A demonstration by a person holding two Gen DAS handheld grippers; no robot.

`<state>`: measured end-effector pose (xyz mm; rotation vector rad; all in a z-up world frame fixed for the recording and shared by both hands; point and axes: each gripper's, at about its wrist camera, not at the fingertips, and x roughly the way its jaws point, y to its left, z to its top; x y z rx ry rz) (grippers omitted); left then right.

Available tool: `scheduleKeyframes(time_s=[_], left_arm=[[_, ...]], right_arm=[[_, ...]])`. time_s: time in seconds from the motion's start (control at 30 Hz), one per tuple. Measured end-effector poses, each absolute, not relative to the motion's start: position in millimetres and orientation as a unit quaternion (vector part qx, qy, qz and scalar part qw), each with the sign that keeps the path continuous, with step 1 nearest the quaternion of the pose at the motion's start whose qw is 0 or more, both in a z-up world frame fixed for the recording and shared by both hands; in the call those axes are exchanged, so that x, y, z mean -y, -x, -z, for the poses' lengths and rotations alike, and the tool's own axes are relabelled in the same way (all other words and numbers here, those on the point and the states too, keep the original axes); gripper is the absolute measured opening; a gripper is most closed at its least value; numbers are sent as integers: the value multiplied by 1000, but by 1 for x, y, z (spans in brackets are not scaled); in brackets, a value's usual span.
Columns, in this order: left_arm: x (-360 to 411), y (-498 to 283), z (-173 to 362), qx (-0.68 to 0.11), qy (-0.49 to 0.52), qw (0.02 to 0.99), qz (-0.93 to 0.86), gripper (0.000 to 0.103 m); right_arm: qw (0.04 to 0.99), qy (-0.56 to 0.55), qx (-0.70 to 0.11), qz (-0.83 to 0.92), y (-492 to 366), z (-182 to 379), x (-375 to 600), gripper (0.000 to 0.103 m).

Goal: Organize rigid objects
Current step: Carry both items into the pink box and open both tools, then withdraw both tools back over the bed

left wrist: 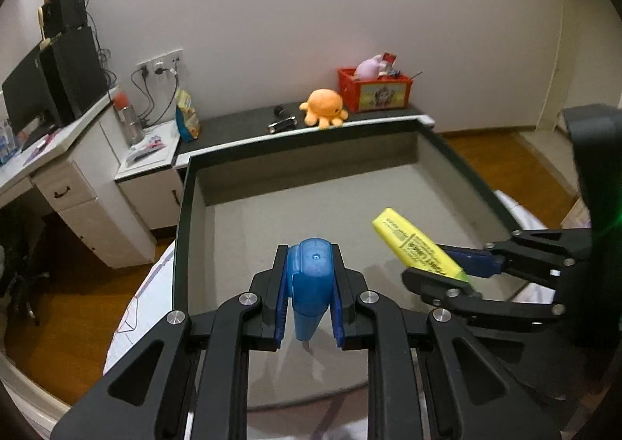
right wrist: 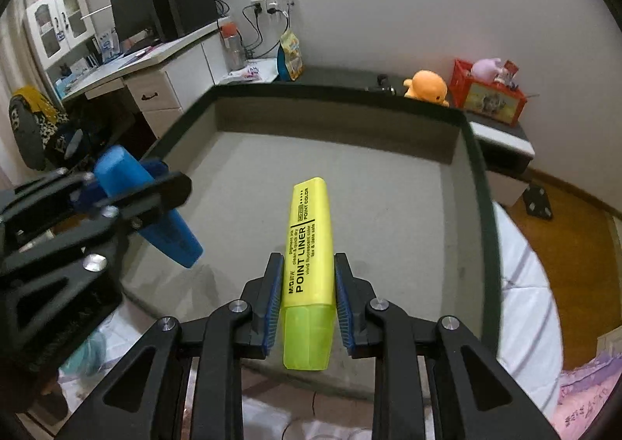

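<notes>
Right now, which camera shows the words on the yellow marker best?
The right wrist view: the yellow marker lies face-up between the right gripper, and "POINT LINER" reads clearly. The left wrist view shows the marker from the side, angled, its print too small to read.

A plain white wall [left wrist: 311,12] fills twelve o'clock. At nine o'clock stands a white desk with drawers [left wrist: 74,183] carrying a black monitor [left wrist: 23,97]. Glossy brown wooden floor [left wrist: 66,323] spreads at eight o'clock.
</notes>
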<state>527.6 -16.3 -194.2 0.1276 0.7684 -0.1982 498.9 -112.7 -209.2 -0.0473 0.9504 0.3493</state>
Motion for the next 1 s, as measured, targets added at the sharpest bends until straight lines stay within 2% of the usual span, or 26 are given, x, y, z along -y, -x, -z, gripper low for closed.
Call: scheduleKeyframes(time_s=[0.07, 0.1, 0.13, 0.17, 0.23, 0.27, 0.3, 0.33, 0.37, 0.43, 0.5, 0.53, 0.57, 0.77, 1.0], left_arm=[[15, -530, 199, -376, -55, 921, 91, 20], [13, -529, 201, -379, -53, 919, 90, 24], [12, -526, 200, -379, -49, 920, 90, 36], [10, -522, 198, -374, -46, 922, 89, 44], [5, -510, 188, -353, -48, 932, 70, 67], [-1, -504, 181, -342, -47, 936, 62, 73], [-6, -493, 173, -330, -40, 942, 56, 81], [-11, -481, 165, -316, -32, 947, 52, 87], [-15, -468, 157, -302, -26, 952, 46, 90], [-22, -440, 141, -275, -22, 961, 34, 99], [-26, -410, 130, -243, -25, 970, 16, 103], [-28, -389, 124, -225, -25, 974, 8, 103], [-31, -374, 120, -213, -26, 977, 3, 103], [-38, -289, 110, -164, -21, 986, -27, 103], [-22, -215, 116, -151, -26, 988, -8, 103]], right_arm=[[873, 14, -460, -164, -502, 214, 116, 26], [874, 6, -457, -167, -501, 215, 118, 26], [873, -2, -458, -167, -500, 215, 120, 28], [874, -6, -456, -164, -500, 213, 122, 35], [882, -11, -443, -157, -496, 205, 125, 48], [887, -11, -437, -148, -493, 201, 127, 59], [892, -13, -430, -141, -488, 194, 131, 66], [897, -15, -419, -139, -481, 186, 136, 78], [903, -16, -406, -137, -475, 177, 137, 84], [916, -19, -377, -136, -454, 157, 144, 84], [926, -19, -351, -140, -429, 139, 149, 85], [931, -18, -336, -140, -416, 131, 151, 90], [937, -14, -320, -138, -399, 122, 152, 103], [963, 3, -238, -127, -309, 95, 153, 103], [973, 6, -207, -100, -232, 97, 156, 103]])
